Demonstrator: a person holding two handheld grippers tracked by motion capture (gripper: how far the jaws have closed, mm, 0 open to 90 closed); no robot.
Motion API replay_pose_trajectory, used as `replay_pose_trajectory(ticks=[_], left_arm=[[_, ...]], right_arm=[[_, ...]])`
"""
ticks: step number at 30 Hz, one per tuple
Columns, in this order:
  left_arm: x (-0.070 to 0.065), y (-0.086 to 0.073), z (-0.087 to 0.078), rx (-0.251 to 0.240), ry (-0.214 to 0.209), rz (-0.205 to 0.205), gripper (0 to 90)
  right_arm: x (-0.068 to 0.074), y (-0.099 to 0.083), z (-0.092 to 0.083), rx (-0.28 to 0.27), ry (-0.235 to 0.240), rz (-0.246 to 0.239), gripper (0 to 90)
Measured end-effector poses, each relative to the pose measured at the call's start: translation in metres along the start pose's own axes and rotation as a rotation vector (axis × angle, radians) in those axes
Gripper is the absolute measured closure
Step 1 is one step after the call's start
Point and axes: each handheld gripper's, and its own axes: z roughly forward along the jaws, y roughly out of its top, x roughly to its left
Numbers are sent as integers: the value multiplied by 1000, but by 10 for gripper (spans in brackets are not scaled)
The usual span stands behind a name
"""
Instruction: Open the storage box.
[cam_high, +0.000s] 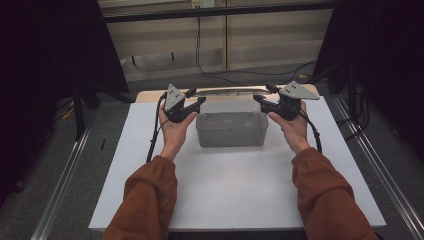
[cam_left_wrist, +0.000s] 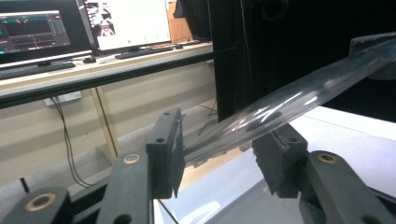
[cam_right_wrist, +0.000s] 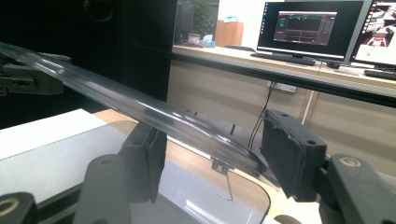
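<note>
clear lid (cam_high: 230, 92): transparent plastic, flat, thin, edge-on in high view, glossy highlights | pose: held level in the air, spanning side to side | place: above and just behind the clear box (cam_high: 231, 129), apart from it | clear box: transparent, rectangular, open-topped, upright on the white table (cam_high: 235, 190).

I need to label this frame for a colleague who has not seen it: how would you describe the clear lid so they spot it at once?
Start at the white table top and find the clear plastic box at its middle. Just above and behind the box, a flat see-through lid spans the gap between the left gripper and the right gripper, one end in each. Unlike the deep tub, it is a thin, glinting sheet held in the air.
</note>
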Motion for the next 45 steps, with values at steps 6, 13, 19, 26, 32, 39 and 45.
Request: replay_pose_trajectory(ticks=[6,13,19,26,32,39,45], left_arm=[[6,-3,2,8,15,-6,593],[9,0,8,22,19,-11,611],[12,2,14,22,29,3,606],[14,0,19,26,29,0,606],[16,2,21,32,33,6,606],[18,0,26,32,33,13,616],[19,0,29,40,51,15,622]], right_arm=[[-3,2,5,10,1,-10,424],[-11,0,9,7,-8,11,458],[-16,-1,10,13,-11,12,500],[-20,-5,16,17,-8,40,543],[-22,-5,21,12,-9,46,537],[-26,-8,25,20,-14,55,548],[-28,-7,29,23,-16,54,560]])
